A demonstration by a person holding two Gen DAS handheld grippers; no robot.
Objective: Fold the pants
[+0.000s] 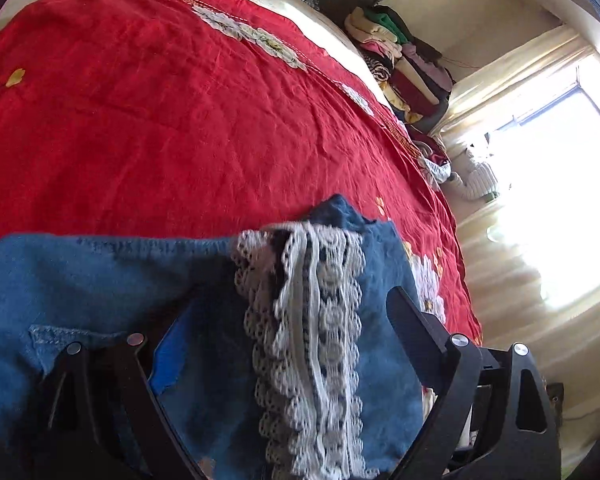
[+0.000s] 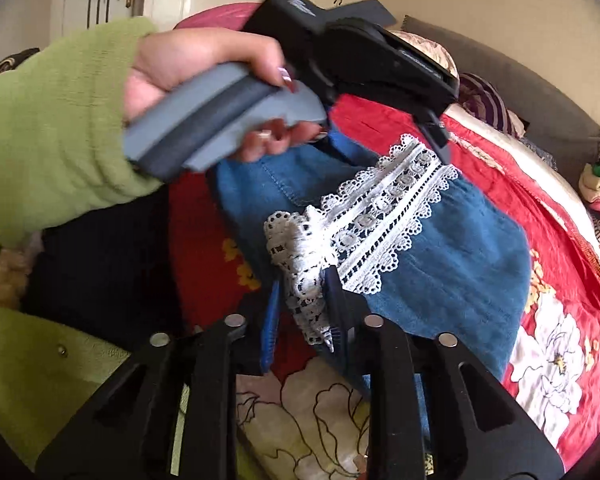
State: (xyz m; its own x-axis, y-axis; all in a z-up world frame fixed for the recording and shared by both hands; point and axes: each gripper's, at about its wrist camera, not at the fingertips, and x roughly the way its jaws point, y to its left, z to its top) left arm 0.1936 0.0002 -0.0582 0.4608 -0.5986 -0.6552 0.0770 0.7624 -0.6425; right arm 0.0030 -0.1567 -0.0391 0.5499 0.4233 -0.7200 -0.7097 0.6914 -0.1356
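Lace hem pinched, pants bunched on the bed

Right claw point(image 2: 300, 304) gripped the pants point(image 2: 440, 248) at the lace; left claw point(image 1: 276, 344) gaped wide at twelve o'clock. Thin lace could slip, collapsing the fold.

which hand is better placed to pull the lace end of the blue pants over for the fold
Right, probably. Its tongs are already shut on the white lace trim of the blue denim pants. The left tongs hang open above the fabric, holding nothing.

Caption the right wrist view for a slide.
Right gripper pinches the lace trim of blue pants on a red bedspread.
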